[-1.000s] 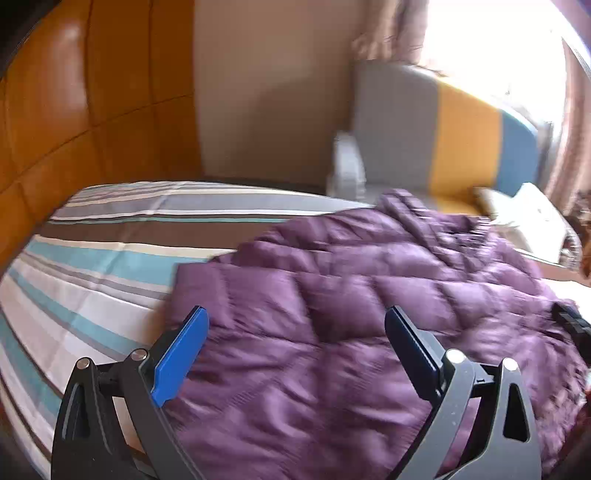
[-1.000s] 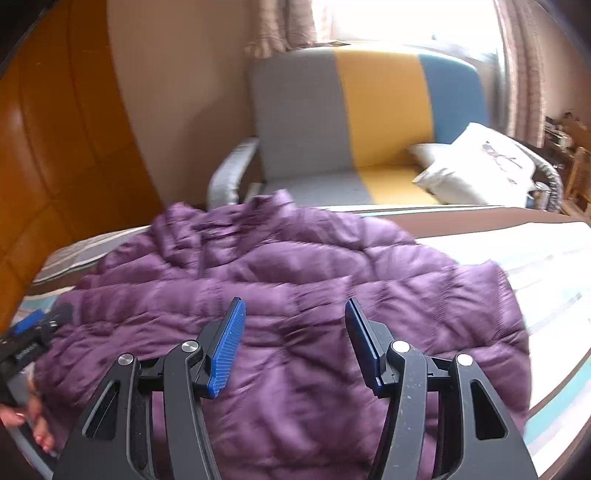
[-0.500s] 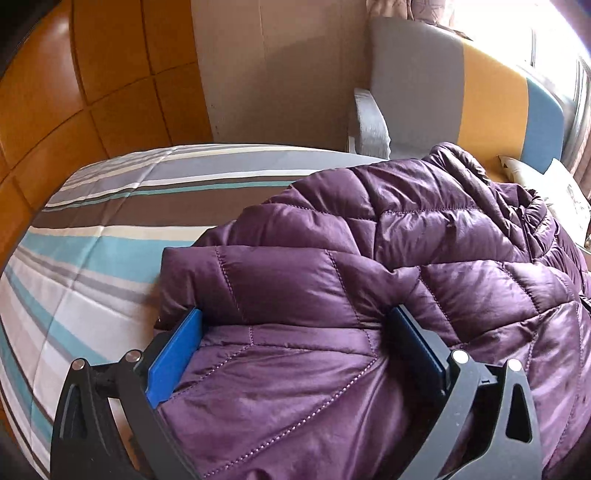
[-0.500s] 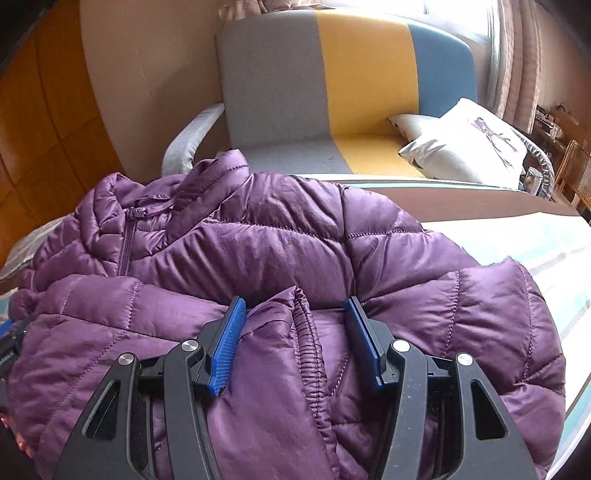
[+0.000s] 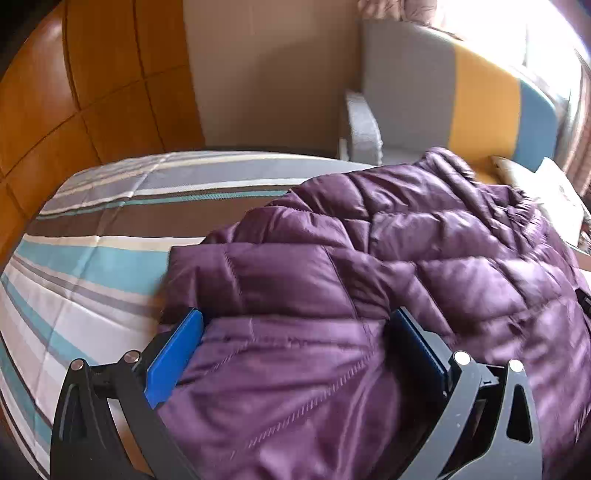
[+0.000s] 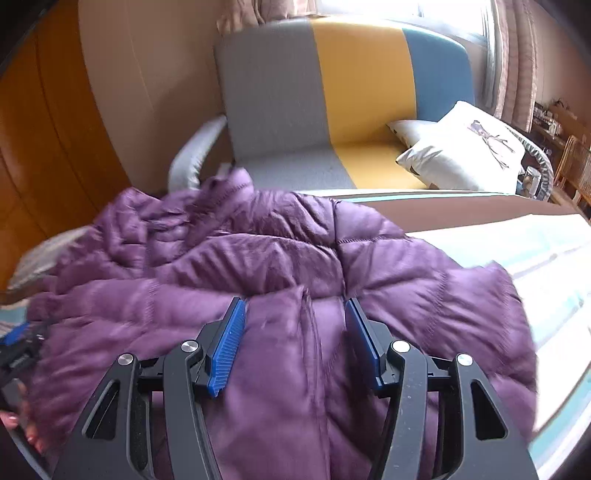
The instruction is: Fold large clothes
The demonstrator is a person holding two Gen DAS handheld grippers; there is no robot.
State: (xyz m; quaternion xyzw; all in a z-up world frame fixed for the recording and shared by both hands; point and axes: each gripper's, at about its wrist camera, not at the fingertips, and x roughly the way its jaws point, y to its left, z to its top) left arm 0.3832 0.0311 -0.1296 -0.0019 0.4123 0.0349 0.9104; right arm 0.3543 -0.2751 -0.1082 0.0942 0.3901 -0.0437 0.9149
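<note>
Striped bedding (image 5: 110, 258) lay under the purple puffer jacket (image 5: 369, 266), before the armchair (image 6: 332, 103). Left gripper (image 5: 295, 347) and right gripper (image 6: 295, 332) each straddled a fold with jaws spread, not clamped. Slippery padding might have slid free on closing.

Daylight from a window (image 6: 402, 7) at the upper right blows out to white glare in both views. The quilted purple puffer jacket (image 5: 388, 266) is smeared by motion blur, and fisheye bending curves the edges into dark corners.
</note>
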